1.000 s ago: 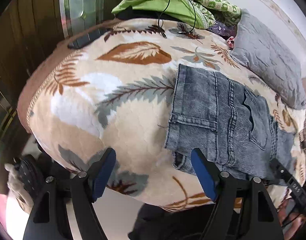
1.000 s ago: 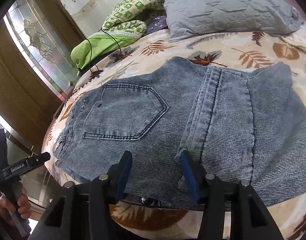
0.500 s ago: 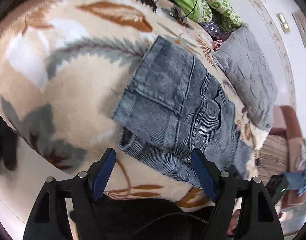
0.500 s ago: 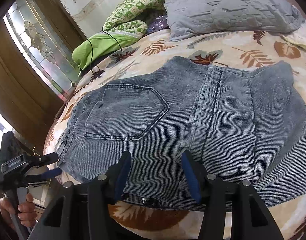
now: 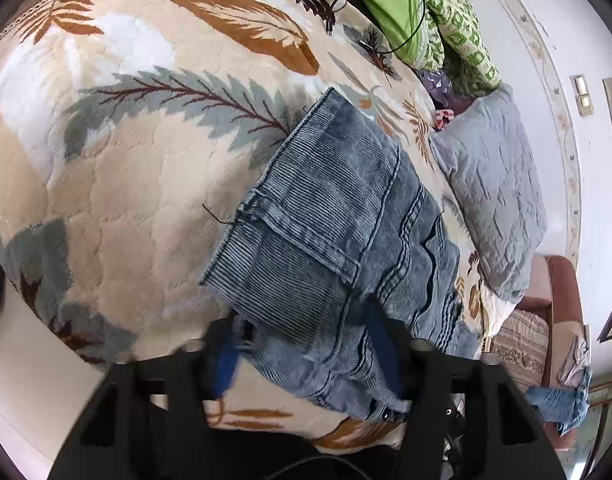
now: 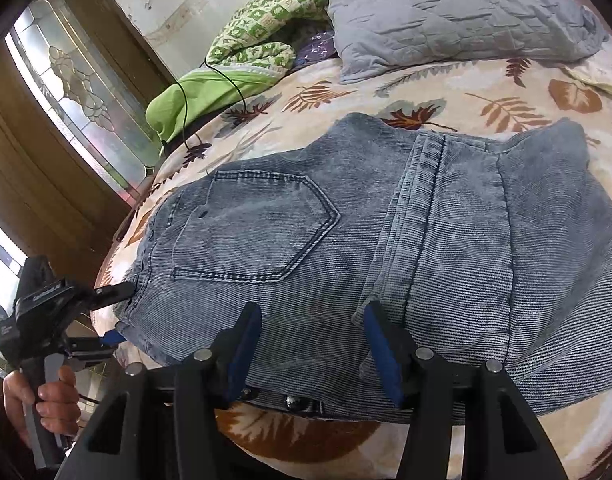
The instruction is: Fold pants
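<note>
Folded blue-grey denim pants [image 5: 338,216] lie on a leaf-print bedspread [image 5: 138,184], also in the right wrist view [image 6: 346,240], back pocket up. My left gripper [image 5: 306,356] is open, its blue pads either side of the pants' near corner layers; it shows from the side in the right wrist view [image 6: 110,316], jaws around the pants' left edge. My right gripper [image 6: 312,348] is open, its fingers straddling the pants' near edge by the waist buttons.
A grey quilted pillow [image 6: 446,12] lies behind the pants. Green bedding [image 6: 234,68] with a black cable sits at the bed's far corner. A wooden glass-panelled door [image 6: 66,92] stands left. A brown chair with denim cloth [image 5: 562,400] stands beside the bed.
My left gripper has swung toward the pants and moved in until its jaws surround their corner. My right gripper stays at the near edge, hardly moved.
</note>
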